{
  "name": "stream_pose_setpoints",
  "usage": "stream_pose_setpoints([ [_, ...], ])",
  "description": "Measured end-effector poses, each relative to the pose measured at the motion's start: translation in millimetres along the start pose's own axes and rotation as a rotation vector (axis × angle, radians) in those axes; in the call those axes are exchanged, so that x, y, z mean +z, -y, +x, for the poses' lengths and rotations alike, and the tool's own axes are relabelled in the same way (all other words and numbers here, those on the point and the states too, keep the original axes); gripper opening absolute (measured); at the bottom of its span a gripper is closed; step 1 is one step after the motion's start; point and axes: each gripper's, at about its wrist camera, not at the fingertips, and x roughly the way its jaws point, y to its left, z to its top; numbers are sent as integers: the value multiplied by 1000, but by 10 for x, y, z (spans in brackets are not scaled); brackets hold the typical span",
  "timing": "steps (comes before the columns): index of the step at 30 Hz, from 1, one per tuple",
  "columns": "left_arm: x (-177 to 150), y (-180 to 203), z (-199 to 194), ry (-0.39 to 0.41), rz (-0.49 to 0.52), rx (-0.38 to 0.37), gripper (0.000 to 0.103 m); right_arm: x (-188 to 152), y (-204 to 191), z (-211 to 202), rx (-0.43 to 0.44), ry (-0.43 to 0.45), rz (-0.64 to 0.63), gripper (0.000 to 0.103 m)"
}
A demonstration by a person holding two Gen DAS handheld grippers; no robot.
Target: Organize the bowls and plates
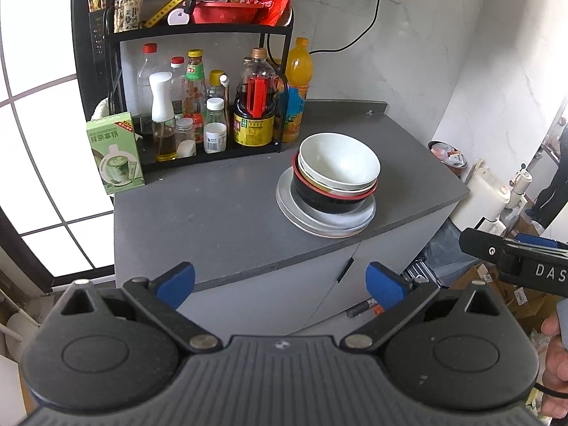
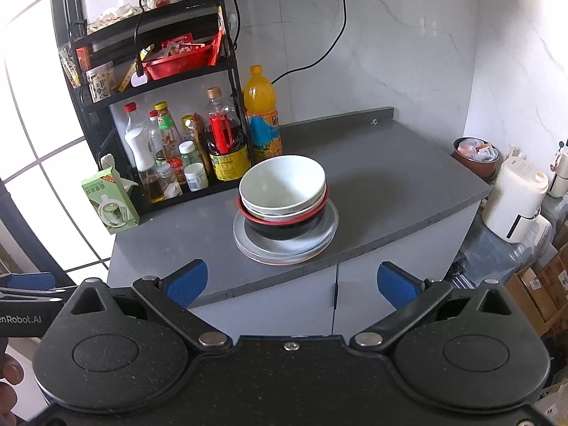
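A green paper carton printed with a latte cup (image 1: 115, 152) is standing at the left end of the dark grey stone countertop (image 1: 220, 220), just beside the foot of a black metal shelf rack (image 1: 198, 32) that is carrying a red plastic basket of snack packets (image 1: 225, 12) on its upper tier and a cluster of sauce and oil bottles (image 1: 198, 106) on its lower one. A tall orange juice bottle with a yellow cap (image 1: 297, 88) is standing at the rack's right end. Right of centre, near the counter's front edge, the stack of dishes is sitting: a large white ceramic bowl (image 1: 339, 159) is nesting in at least one more pale bowl, these are resting in a black bowl with a red rim (image 1: 330, 200), and all are standing on a pile of flat silvery-white round plates (image 1: 319, 222). The left gripper (image 1: 280, 282) is hovering in front of the cabinet below the counter, its blue-padded fingers (image 1: 177, 282) spread wide and holding nothing, well apart from the stack. In the right wrist view the right gripper (image 2: 291, 282) is likewise hanging before the counter edge with its fingers spread and empty, the plates (image 2: 284, 245) lying just beyond it. Farther right, off the counter, a brown bin of rubbish (image 2: 475, 158) and a white electric kettle (image 2: 514, 206) are standing.
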Motion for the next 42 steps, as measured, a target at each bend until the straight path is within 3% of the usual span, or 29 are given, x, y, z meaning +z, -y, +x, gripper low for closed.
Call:
stream_pose_setpoints([
  [42,24,135,16,8,10,-4,102,-16,66,-17,9,4,9,103],
])
